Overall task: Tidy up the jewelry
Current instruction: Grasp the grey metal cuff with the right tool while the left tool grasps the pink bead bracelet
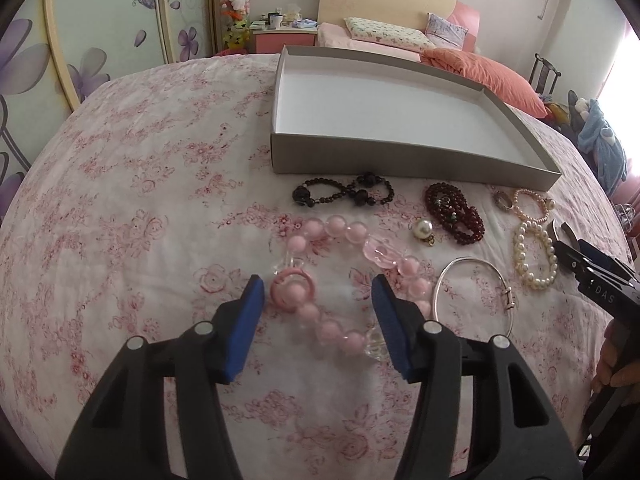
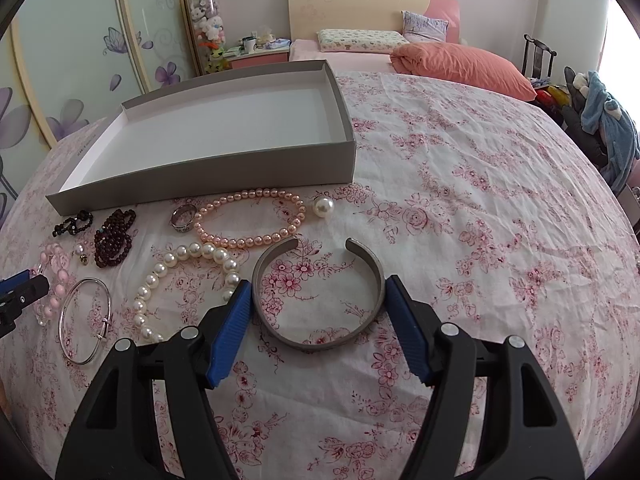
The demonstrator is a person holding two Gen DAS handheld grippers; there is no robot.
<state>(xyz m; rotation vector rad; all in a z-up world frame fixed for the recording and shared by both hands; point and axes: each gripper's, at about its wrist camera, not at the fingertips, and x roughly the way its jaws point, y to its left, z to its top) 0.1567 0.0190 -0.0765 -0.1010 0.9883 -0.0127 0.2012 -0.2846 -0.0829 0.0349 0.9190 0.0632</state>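
Note:
A grey box lid [image 1: 400,160] with a white inside lies empty on the floral bedspread; it also shows in the right wrist view [image 2: 224,172]. My left gripper [image 1: 318,292] is open, its pads on either side of a pink bead bracelet [image 1: 320,322]. My right gripper [image 2: 318,292] is open around a grey open cuff bangle [image 2: 320,346]. Beside it lie a white pearl bracelet [image 2: 160,276], a pink pearl strand [image 2: 248,240], a thin silver bangle [image 2: 84,320], a ring [image 2: 183,216], dark red beads [image 2: 114,236], black beads [image 2: 74,222] and a single large pearl [image 2: 323,206].
The jewelry lies in a row in front of the box. The bedspread to the right of the cuff [image 2: 480,240] is bare. An orange pillow [image 2: 460,66], a nightstand [image 2: 260,56] and wardrobe doors [image 2: 80,60] stand behind.

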